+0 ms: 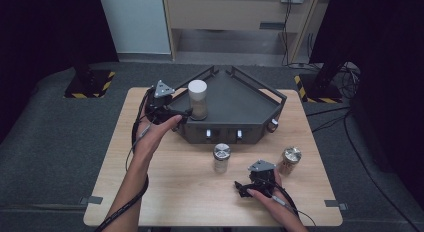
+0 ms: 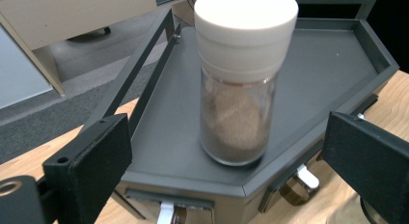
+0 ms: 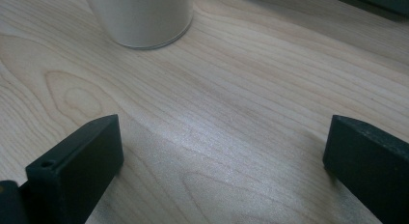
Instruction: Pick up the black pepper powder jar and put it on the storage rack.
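A glass jar with a white lid and brown powder inside stands upright at the near left corner of a dark grey tray. My left gripper is just left of the tray's corner and is open. In the left gripper view the jar stands beyond the wide-apart jaws, on the tray, and neither jaw touches it. My right gripper rests low over the table near the front edge, open with nothing between its jaws. The right gripper view has bare wood ahead of the gripper and the base of a pale jar farther off.
A silver-lidded jar stands on the wooden table in front of the tray. A second metal-lidded jar with brown contents stands to its right. The tray has raised rails and small clips on its front face. A cabinet and cables lie beyond the table.
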The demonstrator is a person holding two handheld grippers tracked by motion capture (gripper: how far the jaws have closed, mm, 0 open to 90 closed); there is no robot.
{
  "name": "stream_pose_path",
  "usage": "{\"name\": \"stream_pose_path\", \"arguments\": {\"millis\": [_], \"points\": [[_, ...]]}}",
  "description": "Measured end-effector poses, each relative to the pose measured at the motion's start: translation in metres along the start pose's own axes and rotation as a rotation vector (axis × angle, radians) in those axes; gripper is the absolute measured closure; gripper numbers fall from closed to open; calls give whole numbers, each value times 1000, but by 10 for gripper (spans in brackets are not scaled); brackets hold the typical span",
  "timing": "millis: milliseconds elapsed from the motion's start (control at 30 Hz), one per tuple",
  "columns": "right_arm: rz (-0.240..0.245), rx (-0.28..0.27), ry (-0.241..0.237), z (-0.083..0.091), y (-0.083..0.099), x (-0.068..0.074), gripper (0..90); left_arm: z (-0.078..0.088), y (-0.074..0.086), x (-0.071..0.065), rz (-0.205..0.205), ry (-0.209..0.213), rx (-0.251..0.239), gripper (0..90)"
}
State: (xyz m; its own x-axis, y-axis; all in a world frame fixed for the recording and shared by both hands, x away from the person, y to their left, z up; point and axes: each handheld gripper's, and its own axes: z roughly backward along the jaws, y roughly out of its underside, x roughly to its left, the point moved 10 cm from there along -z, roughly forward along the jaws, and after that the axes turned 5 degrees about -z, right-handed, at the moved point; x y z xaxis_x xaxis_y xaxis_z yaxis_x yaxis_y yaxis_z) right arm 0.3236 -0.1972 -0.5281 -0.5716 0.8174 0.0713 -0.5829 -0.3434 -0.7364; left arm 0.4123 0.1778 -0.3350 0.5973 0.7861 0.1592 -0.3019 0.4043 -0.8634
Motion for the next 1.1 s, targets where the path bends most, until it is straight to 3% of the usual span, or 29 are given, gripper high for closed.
{"name": "stream_pose_path", "arguments": {"millis": [700,1100], "points": [[3,1,0,0,0,0,6,20,35,-12,26,8,26,25],[3,1,0,0,0,0,6,16,52,-24,21,24,47,24]]}}
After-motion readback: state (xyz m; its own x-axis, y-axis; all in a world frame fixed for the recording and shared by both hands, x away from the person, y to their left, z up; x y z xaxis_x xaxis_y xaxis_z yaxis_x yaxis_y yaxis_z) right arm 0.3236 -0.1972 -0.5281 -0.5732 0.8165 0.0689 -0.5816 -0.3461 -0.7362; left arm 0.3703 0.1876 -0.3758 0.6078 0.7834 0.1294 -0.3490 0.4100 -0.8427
